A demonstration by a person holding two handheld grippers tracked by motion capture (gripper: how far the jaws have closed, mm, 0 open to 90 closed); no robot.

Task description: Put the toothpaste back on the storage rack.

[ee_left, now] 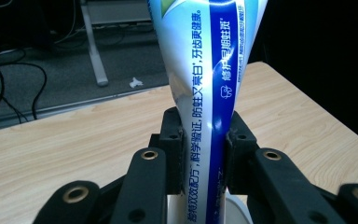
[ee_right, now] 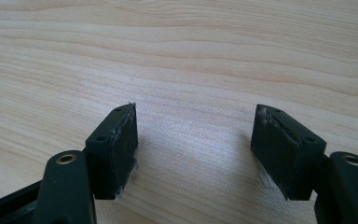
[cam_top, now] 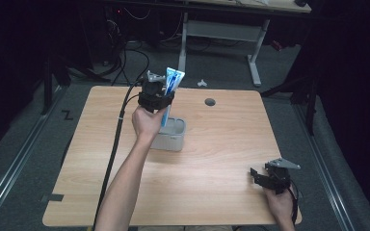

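Above the grey square cup (cam_top: 172,136), left tongs (ee_left: 204,154) clamp a glossy toothpaste tube (ee_left: 205,84); right tongs (ee_right: 196,149) gape wide.

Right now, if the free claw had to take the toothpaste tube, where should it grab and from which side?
Probably the flat upper end of the toothpaste tube, above the left claw, coming from the right. The tube stands nearly upright over the grey cup; its middle is already clamped, and the top flares wide and thin. The right claw is open.

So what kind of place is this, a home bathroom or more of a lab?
Most likely a lab or workshop, not a bathroom: a bare wooden table stands on grey carpet, cables tangle on the floor behind it, and another desk's metal frame stands beyond.
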